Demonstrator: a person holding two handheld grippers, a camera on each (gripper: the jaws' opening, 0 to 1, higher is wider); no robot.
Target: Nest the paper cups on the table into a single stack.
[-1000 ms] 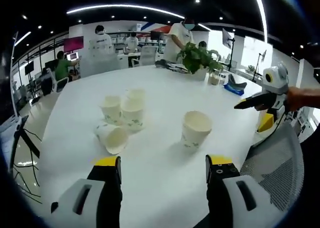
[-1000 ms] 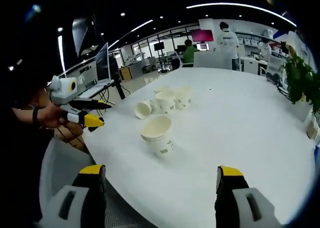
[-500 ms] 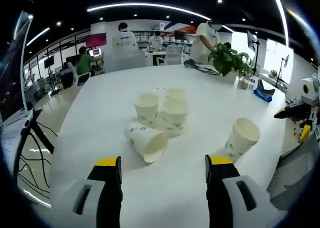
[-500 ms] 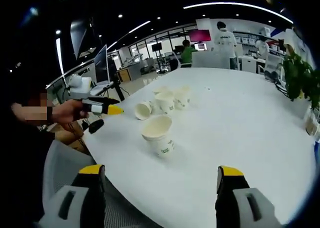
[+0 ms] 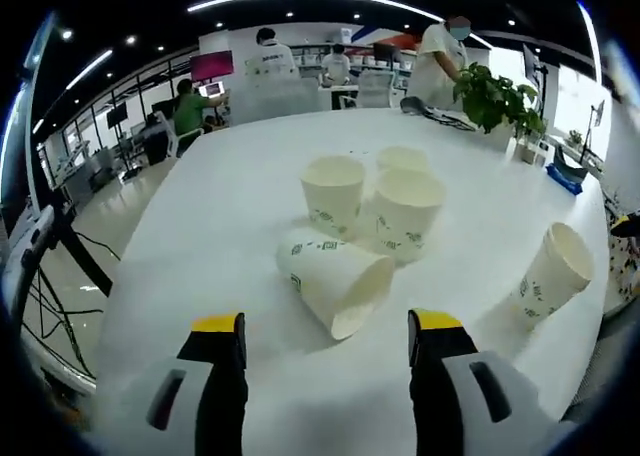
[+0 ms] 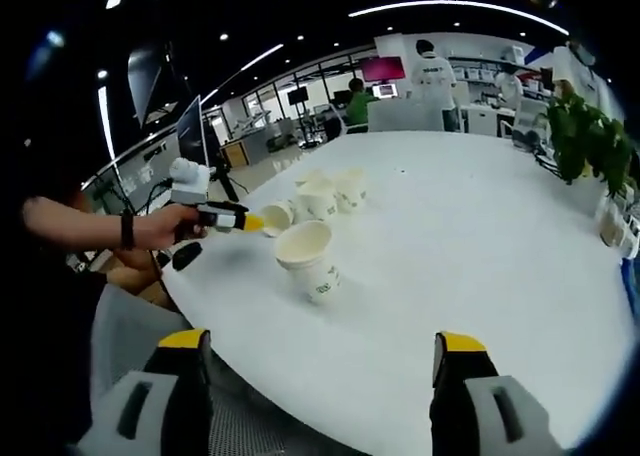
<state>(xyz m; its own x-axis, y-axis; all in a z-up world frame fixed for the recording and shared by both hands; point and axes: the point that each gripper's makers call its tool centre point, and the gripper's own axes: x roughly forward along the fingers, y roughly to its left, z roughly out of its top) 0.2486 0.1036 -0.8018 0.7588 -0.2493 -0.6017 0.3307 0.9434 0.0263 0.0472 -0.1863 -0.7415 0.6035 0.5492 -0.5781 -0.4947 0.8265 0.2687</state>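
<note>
- The left hand-held gripper hangs over the near part of the white surface with its jaws apart and nothing between them.
- Just ahead of its jaws a tipped cup lies on its side, mouth toward the camera.
- Behind it three upright cups stand close together near the middle of the surface.
- A lone cup stands nearer the right edge, apart from the cluster, with bare surface between.
- The right hand-held gripper is held off the surface's near edge, jaws apart and empty.
- In the right gripper view the lone cup stands a little in from the left edge; wide open surface lies to its right, as far as a plant by the far right edge.
- In that view the left hand-held gripper reaches in over the left edge, its tip beside the tipped cup.
- Compared with a second ago, the left hand-held gripper has come closer to the cluster, which now looks larger; then it was still off the surface's edge.
</note>
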